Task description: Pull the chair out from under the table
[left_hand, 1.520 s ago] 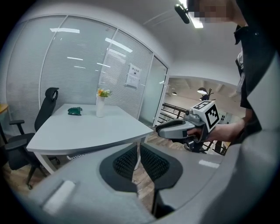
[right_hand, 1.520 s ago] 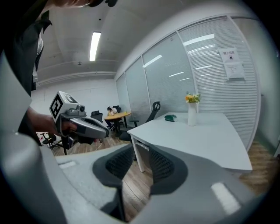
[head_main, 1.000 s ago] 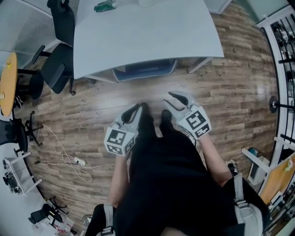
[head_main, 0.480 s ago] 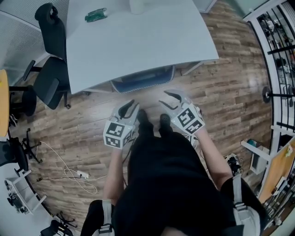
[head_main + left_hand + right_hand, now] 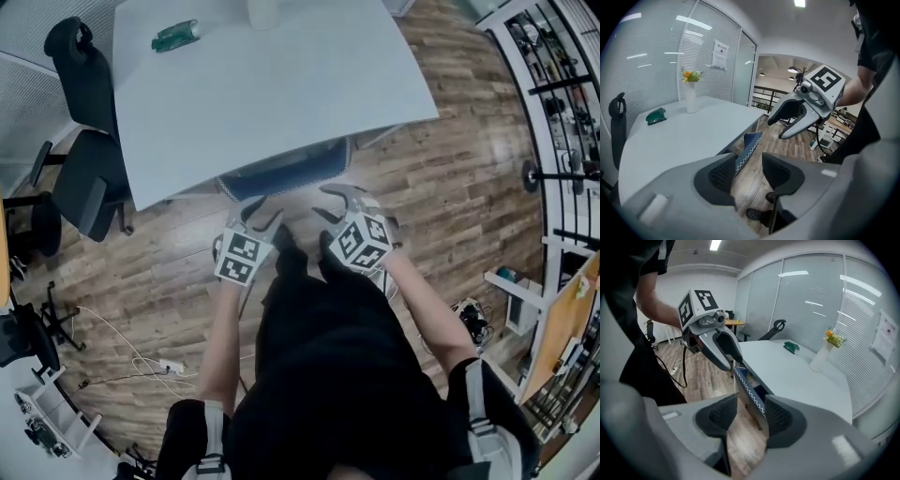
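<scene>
The chair is tucked under the white table [image 5: 272,84]. Only its blue back with white zigzag stitching [image 5: 286,171] shows at the table's near edge. My left gripper [image 5: 262,214] and right gripper [image 5: 330,202] hover side by side just short of that back, and both are open, their jaws having just been opening. In the left gripper view the chair back [image 5: 749,146] lies in line with the gap of the left gripper [image 5: 747,171], untouched by the pads. In the right gripper view the chair back [image 5: 747,391] likewise runs ahead of the right gripper [image 5: 751,416].
A black office chair [image 5: 84,178] stands left of the table. A green object [image 5: 175,35] and a white vase [image 5: 262,11] sit on the tabletop. A white cable [image 5: 122,361] trails over the wooden floor at left. Metal shelving [image 5: 562,112] lines the right.
Both grippers have moved forward and down toward the chair back at the table's edge. Their jaws stand wider than before, the left's having been almost closed.
</scene>
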Action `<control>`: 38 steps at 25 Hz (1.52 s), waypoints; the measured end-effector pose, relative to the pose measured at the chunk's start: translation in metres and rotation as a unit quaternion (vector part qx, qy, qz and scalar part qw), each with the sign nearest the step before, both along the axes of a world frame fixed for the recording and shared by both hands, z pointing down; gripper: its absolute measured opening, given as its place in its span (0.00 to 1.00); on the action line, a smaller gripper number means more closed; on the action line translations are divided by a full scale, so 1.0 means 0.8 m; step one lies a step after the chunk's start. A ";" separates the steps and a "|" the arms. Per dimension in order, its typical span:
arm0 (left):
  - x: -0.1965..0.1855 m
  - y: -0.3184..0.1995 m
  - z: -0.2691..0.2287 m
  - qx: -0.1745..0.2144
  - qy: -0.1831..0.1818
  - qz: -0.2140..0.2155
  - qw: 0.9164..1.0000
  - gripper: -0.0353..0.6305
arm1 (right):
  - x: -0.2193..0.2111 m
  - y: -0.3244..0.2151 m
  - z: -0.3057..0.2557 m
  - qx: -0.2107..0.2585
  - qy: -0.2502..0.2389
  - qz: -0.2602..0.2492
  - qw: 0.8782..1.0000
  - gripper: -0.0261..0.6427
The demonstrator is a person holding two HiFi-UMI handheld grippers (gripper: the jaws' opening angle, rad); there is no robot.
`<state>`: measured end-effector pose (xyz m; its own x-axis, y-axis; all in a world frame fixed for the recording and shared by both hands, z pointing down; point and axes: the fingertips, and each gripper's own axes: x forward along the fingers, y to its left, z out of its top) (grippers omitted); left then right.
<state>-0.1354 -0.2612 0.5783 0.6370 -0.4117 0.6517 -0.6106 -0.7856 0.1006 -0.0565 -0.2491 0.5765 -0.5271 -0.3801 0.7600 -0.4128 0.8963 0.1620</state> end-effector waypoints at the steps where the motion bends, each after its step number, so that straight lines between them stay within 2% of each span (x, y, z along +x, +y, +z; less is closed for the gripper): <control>1: 0.001 -0.003 0.005 -0.003 -0.001 0.007 1.000 0.32 | -0.001 -0.001 0.006 -0.003 0.007 -0.003 1.000 0.30; 8: 0.004 -0.024 0.044 -0.024 -0.028 0.055 0.998 0.35 | 0.005 -0.031 0.051 -0.004 0.061 -0.003 0.998 0.31; 16: 0.014 -0.023 0.094 -0.043 -0.082 0.119 0.989 0.36 | 0.007 -0.045 0.097 -0.014 0.107 -0.024 0.994 0.31; 21: 0.013 -0.030 0.101 -0.042 -0.087 0.120 0.988 0.35 | 0.003 -0.053 0.114 -0.027 0.122 -0.034 0.992 0.31; 27: 0.012 -0.035 0.102 -0.027 -0.096 0.113 0.989 0.29 | 0.003 -0.057 0.124 -0.040 0.129 -0.036 0.990 0.31; 32: 0.012 -0.034 0.108 -0.011 -0.121 0.117 0.986 0.29 | 0.001 -0.062 0.125 -0.052 0.113 -0.015 0.992 0.30; 38: 0.012 -0.035 0.109 -0.002 -0.130 0.109 0.986 0.28 | 0.002 -0.063 0.125 -0.043 0.102 -0.007 0.994 0.30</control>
<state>-0.1260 -0.2892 0.6658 0.5223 -0.2801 0.8054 -0.4322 -0.9012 -0.0332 -0.0550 -0.2998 0.6764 -0.3632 -0.3039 0.8807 -0.3671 0.9155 0.1645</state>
